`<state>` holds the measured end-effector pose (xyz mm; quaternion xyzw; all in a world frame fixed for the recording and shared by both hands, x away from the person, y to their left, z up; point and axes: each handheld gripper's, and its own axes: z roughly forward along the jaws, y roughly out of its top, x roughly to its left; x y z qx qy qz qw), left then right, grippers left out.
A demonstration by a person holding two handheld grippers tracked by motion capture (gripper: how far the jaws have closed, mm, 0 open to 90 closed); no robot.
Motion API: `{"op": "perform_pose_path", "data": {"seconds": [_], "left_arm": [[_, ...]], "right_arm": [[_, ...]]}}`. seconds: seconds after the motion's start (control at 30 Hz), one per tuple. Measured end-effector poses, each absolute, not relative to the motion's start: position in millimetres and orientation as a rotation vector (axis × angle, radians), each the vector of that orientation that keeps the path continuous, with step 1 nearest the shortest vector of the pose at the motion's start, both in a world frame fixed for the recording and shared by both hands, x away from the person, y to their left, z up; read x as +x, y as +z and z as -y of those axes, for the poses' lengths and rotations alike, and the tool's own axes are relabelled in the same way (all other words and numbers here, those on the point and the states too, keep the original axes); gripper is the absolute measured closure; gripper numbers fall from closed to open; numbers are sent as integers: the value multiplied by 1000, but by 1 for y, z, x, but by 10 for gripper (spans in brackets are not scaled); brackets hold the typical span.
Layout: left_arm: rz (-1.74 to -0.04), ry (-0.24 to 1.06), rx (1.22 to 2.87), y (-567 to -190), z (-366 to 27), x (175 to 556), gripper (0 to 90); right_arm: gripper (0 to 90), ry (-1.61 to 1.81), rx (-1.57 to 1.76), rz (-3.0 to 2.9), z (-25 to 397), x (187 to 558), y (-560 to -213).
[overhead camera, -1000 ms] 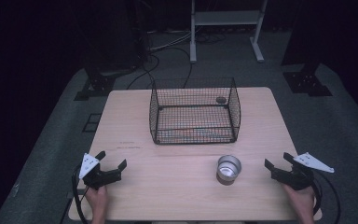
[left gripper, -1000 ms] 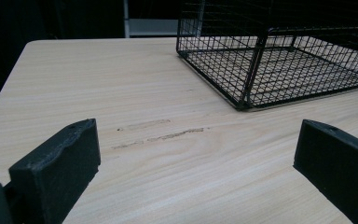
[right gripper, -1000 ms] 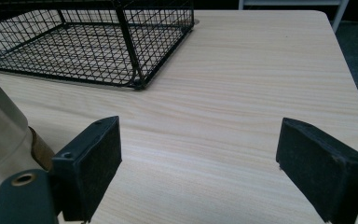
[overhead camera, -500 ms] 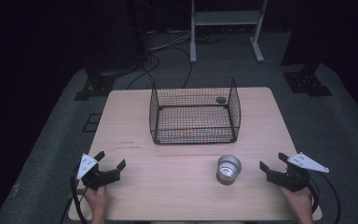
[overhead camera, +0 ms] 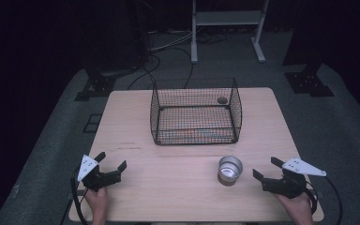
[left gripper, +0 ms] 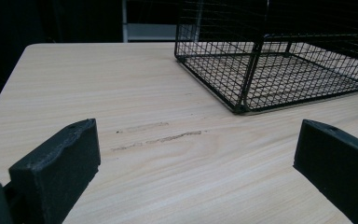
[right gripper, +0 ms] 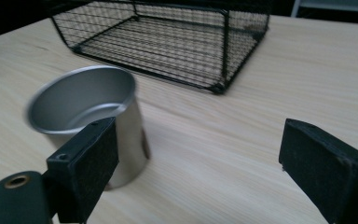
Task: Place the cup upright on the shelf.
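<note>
The cup (overhead camera: 229, 169) stands upright on the table (overhead camera: 178, 197), in front of the basket (overhead camera: 195, 111) and just left of the right gripper (overhead camera: 268, 172); its jaws gape, empty, likely lining up to take the cup; the left gripper (overhead camera: 112, 163) rests spread apart, well off, holding nothing.

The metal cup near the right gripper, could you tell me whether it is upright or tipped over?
Upright: the metal cup stands on its base on the table, its open, empty mouth facing up.
</note>
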<state>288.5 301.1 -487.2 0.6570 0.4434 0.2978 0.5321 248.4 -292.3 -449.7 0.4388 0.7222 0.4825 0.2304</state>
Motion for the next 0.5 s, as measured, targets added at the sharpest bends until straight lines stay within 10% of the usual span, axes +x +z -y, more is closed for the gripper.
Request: {"op": "perform_pose_path", "data": {"seconds": [0.5], "left_arm": [[-1058,712,1569,-487,-301,288,0]], "right_arm": [[24,1293,1094,-2133,244,241,-448]]}}
